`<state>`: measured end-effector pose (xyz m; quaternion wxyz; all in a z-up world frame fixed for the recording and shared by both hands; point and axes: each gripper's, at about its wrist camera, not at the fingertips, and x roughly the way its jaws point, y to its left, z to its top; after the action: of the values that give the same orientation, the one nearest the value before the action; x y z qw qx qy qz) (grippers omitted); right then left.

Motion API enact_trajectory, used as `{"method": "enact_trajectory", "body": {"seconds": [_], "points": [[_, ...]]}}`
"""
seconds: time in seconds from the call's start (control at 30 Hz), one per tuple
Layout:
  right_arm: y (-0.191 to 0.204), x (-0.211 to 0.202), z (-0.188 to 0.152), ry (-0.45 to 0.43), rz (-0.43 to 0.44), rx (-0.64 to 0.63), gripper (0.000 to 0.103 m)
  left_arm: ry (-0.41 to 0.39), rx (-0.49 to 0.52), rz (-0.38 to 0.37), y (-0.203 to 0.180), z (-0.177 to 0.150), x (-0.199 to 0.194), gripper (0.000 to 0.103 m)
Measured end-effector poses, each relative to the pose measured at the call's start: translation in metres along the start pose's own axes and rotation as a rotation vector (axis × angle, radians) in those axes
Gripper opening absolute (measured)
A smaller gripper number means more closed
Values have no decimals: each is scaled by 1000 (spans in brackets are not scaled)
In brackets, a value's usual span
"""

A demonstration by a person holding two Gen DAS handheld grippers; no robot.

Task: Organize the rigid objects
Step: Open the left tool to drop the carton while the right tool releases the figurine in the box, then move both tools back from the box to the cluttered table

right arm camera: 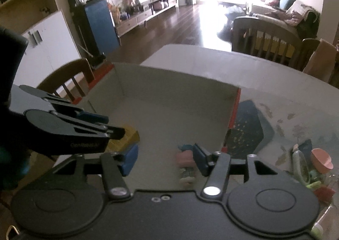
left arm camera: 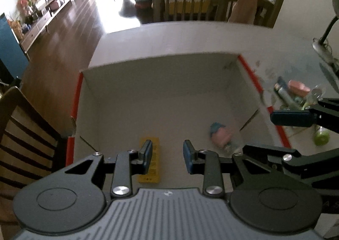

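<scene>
Here the room is a living and dining space with a dark wood floor (left arm camera: 63,34), bright glare from the far windows, a sofa (right arm camera: 281,13) and a low cabinet (right arm camera: 144,15) along the wall. Three wooden chairs (left arm camera: 186,4) stand around a pale table (left arm camera: 211,34), one at its left edge and two at the far side. On the table sits one open cardboard box (left arm camera: 161,96) with red edges. Inside it lie two things: a flat yellow block (left arm camera: 153,159) near the front wall, and a pink and blue item (left arm camera: 220,136) towards the right, too blurred to name. Right of the box, on the table, is a small pile of loose objects (right arm camera: 311,165), their count unclear. The left gripper (left arm camera: 167,156) hangs over the box, fingers apart and holding nothing. The right gripper (right arm camera: 165,160) does likewise, spread wide above the pink item.
</scene>
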<state>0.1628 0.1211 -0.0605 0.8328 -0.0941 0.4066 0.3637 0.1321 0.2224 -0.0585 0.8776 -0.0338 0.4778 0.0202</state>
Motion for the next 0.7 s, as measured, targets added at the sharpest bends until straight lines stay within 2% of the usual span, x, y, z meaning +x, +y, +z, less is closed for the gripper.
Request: {"method": "enact_trajectory", "body": {"seconds": [0.27,0.3,0.33,0.37,0.57,0.7], "points": [[1,-44,-10,-101,8,5,77,-105,-2,-53,-15,2,-33,32],[1,-50,-13,-116,7,7,79,-120,-3,-59,-17,1,-38,42],[0,-55,-16,-128,8,9,82,-134,-3,-64,-20,0,-41,58],[0,-60,-17,-137,-3,11,84,-151,-2,-63,-23,-1,-45,63],[-14,-83,-33,-182,-33,31,89,-206,0,-85,-42,-5,-60,67],[-33,-97,-45,-205,-69,49,90,-237,5,-115,-62,-5,-62,74]]}}
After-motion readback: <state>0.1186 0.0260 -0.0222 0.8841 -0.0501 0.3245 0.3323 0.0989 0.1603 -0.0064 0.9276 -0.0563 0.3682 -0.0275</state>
